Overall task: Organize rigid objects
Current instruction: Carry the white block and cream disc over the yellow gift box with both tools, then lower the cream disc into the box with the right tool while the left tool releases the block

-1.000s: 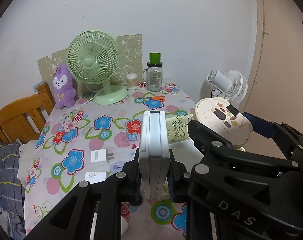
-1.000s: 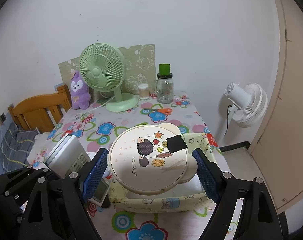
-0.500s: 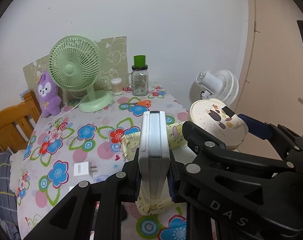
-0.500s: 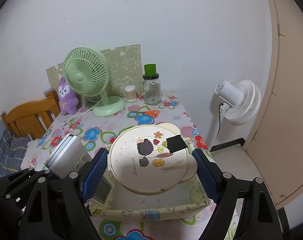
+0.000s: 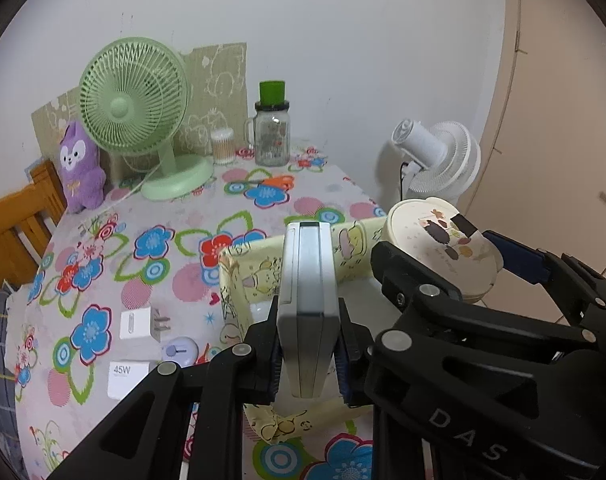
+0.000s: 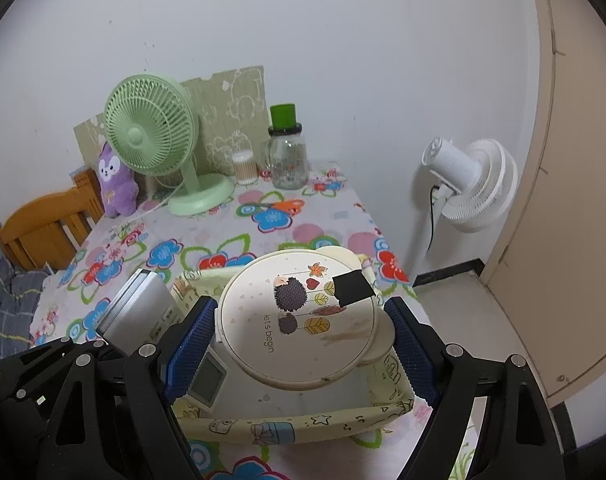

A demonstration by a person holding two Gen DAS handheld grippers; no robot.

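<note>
Both claws lowered over bin, device clamped

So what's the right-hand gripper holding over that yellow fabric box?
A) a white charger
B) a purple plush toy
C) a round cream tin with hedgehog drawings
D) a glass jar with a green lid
C: the right gripper has its blue pads on either side of the round tin, above the yellow box.
</note>
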